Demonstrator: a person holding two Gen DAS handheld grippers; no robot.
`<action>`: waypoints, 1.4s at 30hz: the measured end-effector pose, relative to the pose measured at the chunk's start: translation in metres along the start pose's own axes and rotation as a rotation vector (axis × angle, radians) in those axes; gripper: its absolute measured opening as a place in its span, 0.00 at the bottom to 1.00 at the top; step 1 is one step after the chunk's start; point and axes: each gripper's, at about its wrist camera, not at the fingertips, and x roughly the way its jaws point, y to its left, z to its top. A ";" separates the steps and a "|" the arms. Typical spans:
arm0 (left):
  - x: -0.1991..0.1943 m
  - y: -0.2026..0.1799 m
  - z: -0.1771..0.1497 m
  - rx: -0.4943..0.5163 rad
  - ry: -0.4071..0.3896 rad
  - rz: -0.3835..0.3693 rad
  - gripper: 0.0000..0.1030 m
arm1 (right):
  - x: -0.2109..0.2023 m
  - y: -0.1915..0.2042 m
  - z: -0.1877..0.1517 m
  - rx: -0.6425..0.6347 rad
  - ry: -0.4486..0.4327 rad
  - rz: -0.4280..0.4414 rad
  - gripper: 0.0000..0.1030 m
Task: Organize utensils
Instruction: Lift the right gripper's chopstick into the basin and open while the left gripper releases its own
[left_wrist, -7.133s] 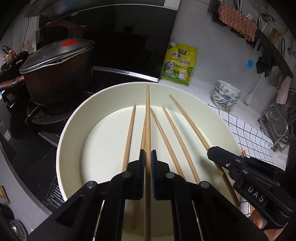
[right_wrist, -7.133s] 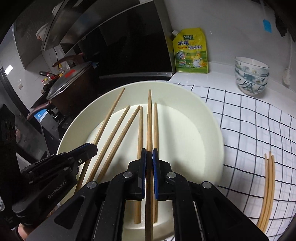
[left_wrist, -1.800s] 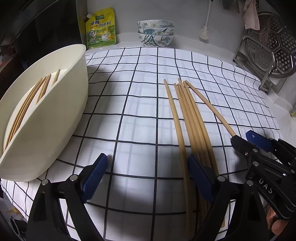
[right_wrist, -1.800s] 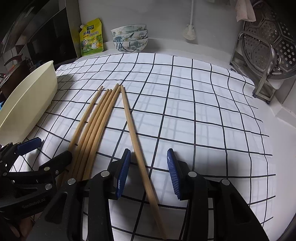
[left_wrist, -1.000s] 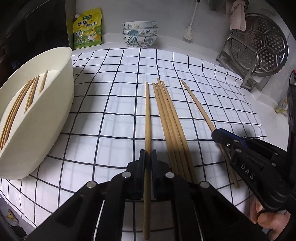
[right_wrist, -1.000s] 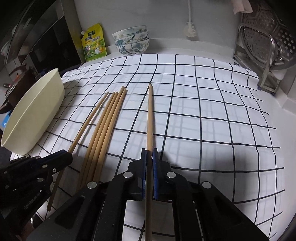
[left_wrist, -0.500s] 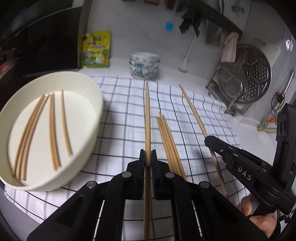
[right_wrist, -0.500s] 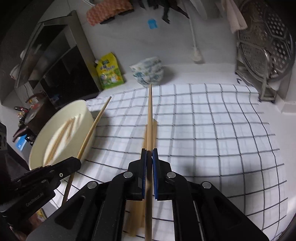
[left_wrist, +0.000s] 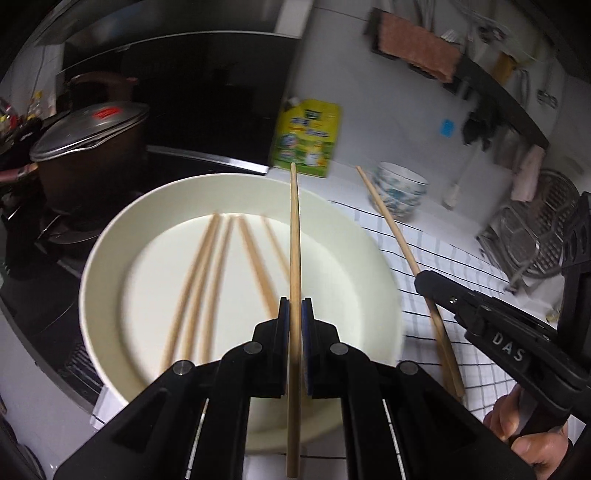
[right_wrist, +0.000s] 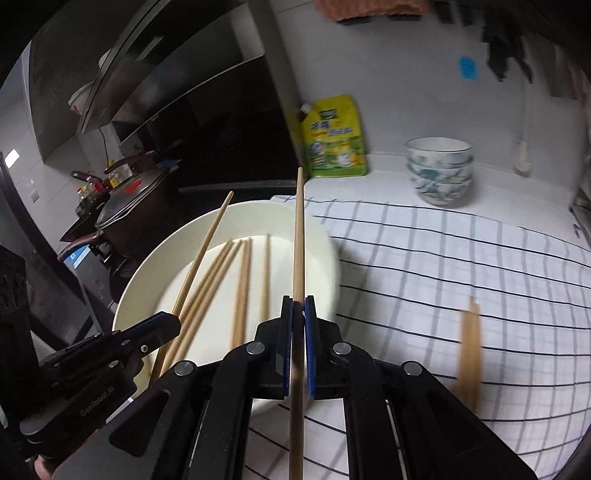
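One chopstick (left_wrist: 294, 236) runs straight between the pads of the left tongs (left_wrist: 295, 321), which are clamped tight on it; its far tip reaches out over the cream bowl (left_wrist: 110, 236), and its near end sticks out behind the pads. A second chopstick (right_wrist: 298, 240) is pinched the same way in the right tongs (right_wrist: 298, 314), its tip over the bowl's right rim. Several loose chopsticks (left_wrist: 207, 273) lie blurred on the bowl's floor. More chopsticks (right_wrist: 468, 343) lie on the checked cloth (right_wrist: 461, 251) to the right, well apart from both tongs. Beyond the bowl, on the worktop (right_wrist: 384, 184), a yellow pouch (right_wrist: 337, 138) leans against the wall beside stacked patterned bowls (right_wrist: 439, 171). A lidded pot (left_wrist: 86, 147) sits far left.
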 end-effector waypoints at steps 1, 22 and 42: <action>0.002 0.008 0.002 -0.007 0.000 0.009 0.07 | 0.007 0.007 0.003 -0.007 0.009 0.007 0.06; 0.038 0.062 0.006 -0.099 0.076 0.063 0.18 | 0.082 0.044 0.008 -0.050 0.164 0.004 0.07; 0.001 0.051 -0.003 -0.071 -0.004 0.086 0.56 | 0.035 0.037 0.000 -0.041 0.077 -0.022 0.14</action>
